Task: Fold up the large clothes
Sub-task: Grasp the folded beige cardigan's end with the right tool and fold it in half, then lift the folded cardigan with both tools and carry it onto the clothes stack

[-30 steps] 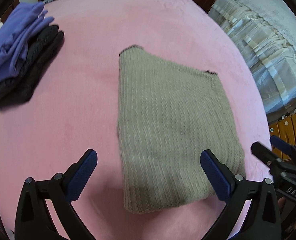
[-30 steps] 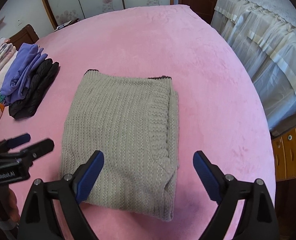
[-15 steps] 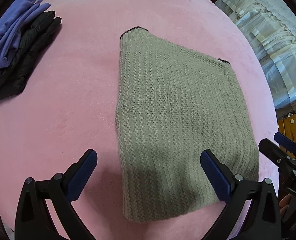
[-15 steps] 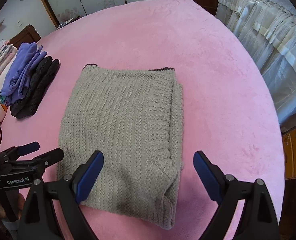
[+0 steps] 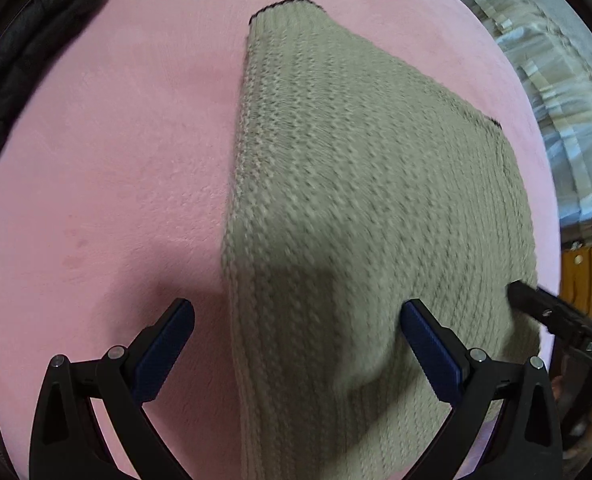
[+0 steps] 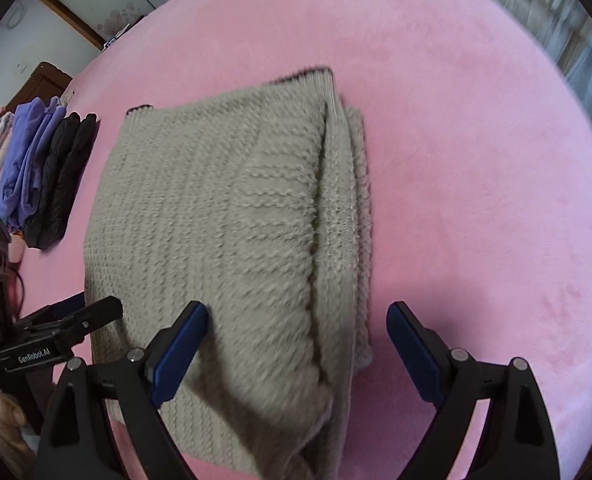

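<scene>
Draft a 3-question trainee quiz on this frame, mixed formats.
1. True or false: the left hand-held gripper is shut on the sweater.
2. Multiple choice: the sweater lies on a) a pink blanket b) a wooden floor c) a white tray.
3. Fill in: in the right wrist view, the purple clothes lie beside the ___ clothes.

Key: 1 false, both the left and the right hand-held gripper are open, at its near edge; 2 a, the blanket; 3 black.

My left tongs [image 5: 296, 344] gape wide, fingers spread and pointing forward; my right tongs [image 6: 298, 340] gape just as wide, side by side with them.
</scene>
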`<state>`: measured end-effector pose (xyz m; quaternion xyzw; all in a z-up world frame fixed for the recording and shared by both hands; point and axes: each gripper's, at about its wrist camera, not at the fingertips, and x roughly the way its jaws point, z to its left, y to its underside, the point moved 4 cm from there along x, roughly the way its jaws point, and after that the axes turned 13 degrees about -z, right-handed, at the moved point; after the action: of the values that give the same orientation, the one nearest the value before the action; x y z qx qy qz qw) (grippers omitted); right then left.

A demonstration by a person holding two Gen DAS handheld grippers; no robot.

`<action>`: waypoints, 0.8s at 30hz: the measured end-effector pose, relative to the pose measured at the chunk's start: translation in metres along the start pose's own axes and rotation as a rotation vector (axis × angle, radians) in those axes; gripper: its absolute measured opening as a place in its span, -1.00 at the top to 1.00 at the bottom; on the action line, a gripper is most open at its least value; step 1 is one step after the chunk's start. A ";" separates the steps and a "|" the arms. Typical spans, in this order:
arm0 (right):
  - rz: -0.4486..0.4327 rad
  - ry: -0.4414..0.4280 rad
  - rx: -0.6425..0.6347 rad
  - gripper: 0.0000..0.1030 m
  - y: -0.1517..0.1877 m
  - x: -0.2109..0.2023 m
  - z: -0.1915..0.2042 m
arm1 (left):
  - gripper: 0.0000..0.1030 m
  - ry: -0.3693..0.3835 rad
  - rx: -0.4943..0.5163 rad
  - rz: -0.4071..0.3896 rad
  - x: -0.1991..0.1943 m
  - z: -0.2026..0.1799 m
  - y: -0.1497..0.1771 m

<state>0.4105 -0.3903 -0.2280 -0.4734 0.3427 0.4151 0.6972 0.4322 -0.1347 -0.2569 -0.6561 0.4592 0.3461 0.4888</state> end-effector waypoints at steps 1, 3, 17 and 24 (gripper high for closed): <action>0.007 -0.015 0.007 -0.78 -0.001 0.004 -0.003 | -0.99 0.018 -0.011 0.004 0.003 0.002 -0.002; 0.027 -0.068 0.022 -0.78 -0.001 0.014 -0.008 | -0.99 0.042 -0.021 0.014 0.009 0.006 -0.006; 0.146 -0.294 0.093 -0.91 0.002 0.045 -0.028 | -1.00 0.217 -0.077 0.068 0.046 0.026 0.005; 0.126 -0.368 0.089 -0.16 0.000 0.041 -0.012 | -0.51 0.178 -0.029 0.009 0.038 -0.003 0.000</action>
<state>0.4265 -0.3915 -0.2675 -0.3358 0.2563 0.5222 0.7409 0.4451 -0.1477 -0.2908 -0.6891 0.4987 0.2953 0.4349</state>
